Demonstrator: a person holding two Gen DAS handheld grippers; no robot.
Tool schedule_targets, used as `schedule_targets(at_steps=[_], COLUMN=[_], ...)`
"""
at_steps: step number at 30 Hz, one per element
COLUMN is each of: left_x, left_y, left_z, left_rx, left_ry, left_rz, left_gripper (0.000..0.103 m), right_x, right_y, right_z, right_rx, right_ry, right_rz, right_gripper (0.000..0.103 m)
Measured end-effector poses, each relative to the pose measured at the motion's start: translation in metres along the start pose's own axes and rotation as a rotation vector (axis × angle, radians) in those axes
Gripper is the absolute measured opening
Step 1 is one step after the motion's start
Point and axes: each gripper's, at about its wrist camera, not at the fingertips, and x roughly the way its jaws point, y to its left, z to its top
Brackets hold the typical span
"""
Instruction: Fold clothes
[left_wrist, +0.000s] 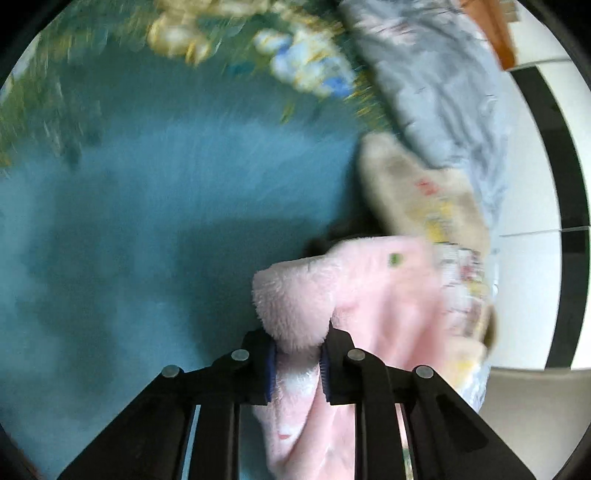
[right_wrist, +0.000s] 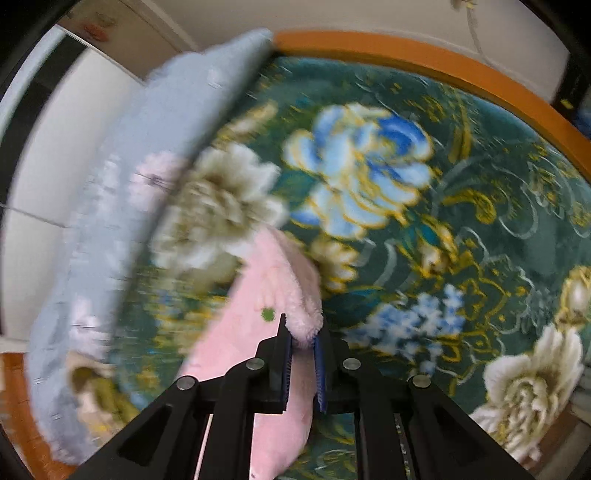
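- Pink fleece garment (left_wrist: 369, 295) is hanging over the floral bed blanket (right_wrist: 424, 221), clear of it.
- We are pinching one edge in the left claw (left_wrist: 297, 365), another in the right claw (right_wrist: 303, 363), probably spreading it for folding.

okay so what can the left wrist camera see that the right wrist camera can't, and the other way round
Only the left wrist view shows the left gripper, shut on a corner of the pink garment, a cream printed cloth beside it, and a plain teal stretch of the blanket.

Only the right wrist view shows the right gripper, shut on another pink edge, plus the orange wooden frame and the wall beyond.

Both show the pink garment, the green flowered blanket, and the grey-blue quilt.
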Motion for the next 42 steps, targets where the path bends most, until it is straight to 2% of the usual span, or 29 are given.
schedule_targets(at_steps=[2,4,5,6,8,10,11,15,18,19,20,22,23,26,27,29,32,36,38,42], left_x=[-0.044,-0.082,-0.089,-0.086,-0.073,-0.040,-0.025,-0.009,-0.012,-0.014,-0.017,-0.023,-0.028,-0.044,-0.046,-0.040,-0.008,0.033,0.051,0.062], left_y=[-0.001,0.008,0.014,0.021,0.041,0.075,0.096,0.141,0.135,0.130,0.125,0.109,0.098,0.056,0.042,0.013,-0.027,-0.066,-0.072,-0.050], left_z=[0.001,-0.002,-0.002,-0.003,-0.004,-0.003,-0.004,-0.008,-0.005,-0.004,-0.004,-0.005,-0.009,-0.039,-0.053,-0.093,-0.172,-0.259,-0.291,-0.335], left_rx=[0.018,0.039,0.053,0.070,0.073,-0.004,-0.074,-0.256,-0.222,-0.202,-0.181,-0.136,-0.096,0.092,0.160,0.323,0.571,0.780,0.825,0.881], left_ry=[-0.012,-0.037,-0.042,-0.043,-0.032,0.011,0.036,0.054,0.070,0.076,0.087,0.111,0.106,0.069,0.062,0.093,0.260,0.369,0.434,0.534], left_rz=[-0.020,-0.034,-0.020,0.011,0.083,0.177,0.213,0.262,0.268,0.268,0.281,0.330,0.363,0.486,0.503,0.443,0.337,0.257,0.262,0.387], left_gripper=[0.019,0.019,0.021,0.021,0.023,0.023,0.023,0.024,0.025,0.029,0.035,0.042,0.042,0.044,0.044,0.045,0.045,0.045,0.045,0.045], right_x=[-0.023,-0.034,-0.033,-0.026,0.000,0.023,0.032,0.044,0.045,0.045,0.045,0.043,0.042,0.034,0.031,0.025,0.017,0.008,0.005,0.004], right_y=[-0.001,-0.010,-0.019,-0.030,-0.053,-0.069,-0.075,-0.086,-0.090,-0.090,-0.088,-0.087,-0.086,-0.081,-0.079,-0.075,-0.071,-0.070,-0.071,-0.074], right_z=[0.004,0.003,0.003,0.001,-0.009,-0.022,-0.028,-0.036,-0.033,-0.032,-0.031,-0.033,-0.035,-0.039,-0.039,-0.040,-0.041,-0.043,-0.043,-0.044], right_rx=[-0.052,-0.076,-0.065,-0.047,-0.013,0.018,0.032,0.034,0.036,0.034,0.031,0.036,0.040,0.044,0.042,0.039,0.040,0.047,0.046,0.049], right_ry=[-0.022,-0.027,-0.021,-0.001,0.070,0.125,0.143,0.163,0.171,0.172,0.171,0.162,0.157,0.136,0.132,0.124,0.119,0.123,0.126,0.135], right_rz=[0.055,0.049,0.042,0.027,-0.057,-0.122,-0.140,-0.185,-0.184,-0.182,-0.182,-0.174,-0.169,-0.144,-0.134,-0.113,-0.088,-0.073,-0.066,-0.057], right_gripper=[0.011,0.011,0.011,0.011,0.011,0.011,0.011,0.011,0.011,0.011,0.011,0.011,0.011,0.011,0.011,0.011,0.012,0.012,0.012,0.012])
